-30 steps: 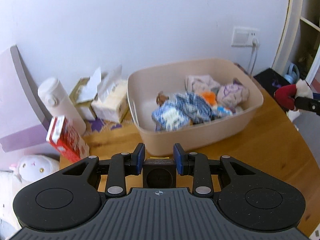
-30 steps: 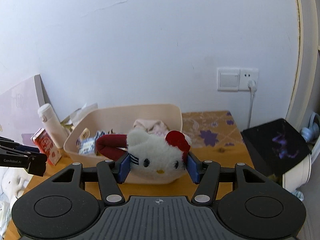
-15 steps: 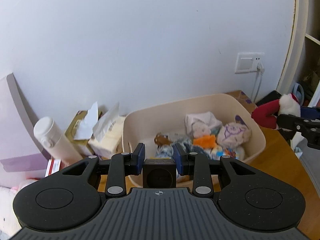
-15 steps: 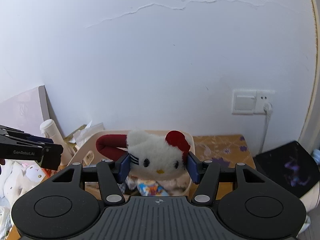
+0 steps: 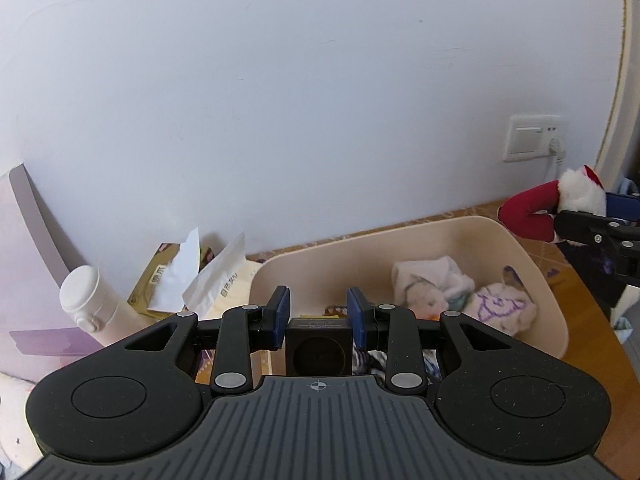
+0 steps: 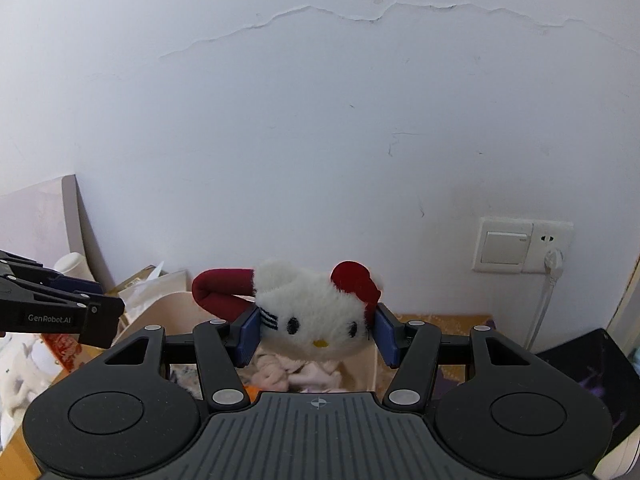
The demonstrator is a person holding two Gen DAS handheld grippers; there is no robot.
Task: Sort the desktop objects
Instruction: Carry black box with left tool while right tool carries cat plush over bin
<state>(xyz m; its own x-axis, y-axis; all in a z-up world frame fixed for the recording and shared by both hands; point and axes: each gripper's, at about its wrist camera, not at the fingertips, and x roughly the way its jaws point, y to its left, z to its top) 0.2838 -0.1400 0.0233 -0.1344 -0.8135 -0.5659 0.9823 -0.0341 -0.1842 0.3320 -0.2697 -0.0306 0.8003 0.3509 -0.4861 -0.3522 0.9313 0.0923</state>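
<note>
My right gripper (image 6: 315, 330) is shut on a white Hello Kitty plush (image 6: 316, 320) with a red bow and red band, held above the beige bin (image 6: 176, 308). The plush also shows at the right edge of the left wrist view (image 5: 552, 212), over the bin's far right corner. My left gripper (image 5: 319, 312) is shut on a small black cube (image 5: 319, 344) and hovers over the beige bin's (image 5: 532, 276) near left rim. The bin holds several soft toys and cloths (image 5: 460, 292).
A white bottle (image 5: 94, 304), tissue packs (image 5: 216, 276) and a leaning pink board (image 5: 28, 248) stand left of the bin. A wall switch with a plugged cord (image 6: 520, 248) is at the right. A black pad (image 6: 580, 372) lies at the table's right.
Both grippers have risen and moved toward the bin. The plush now hangs over the bin's right part. The left gripper sits over the bin's near rim, still holding the cube.
</note>
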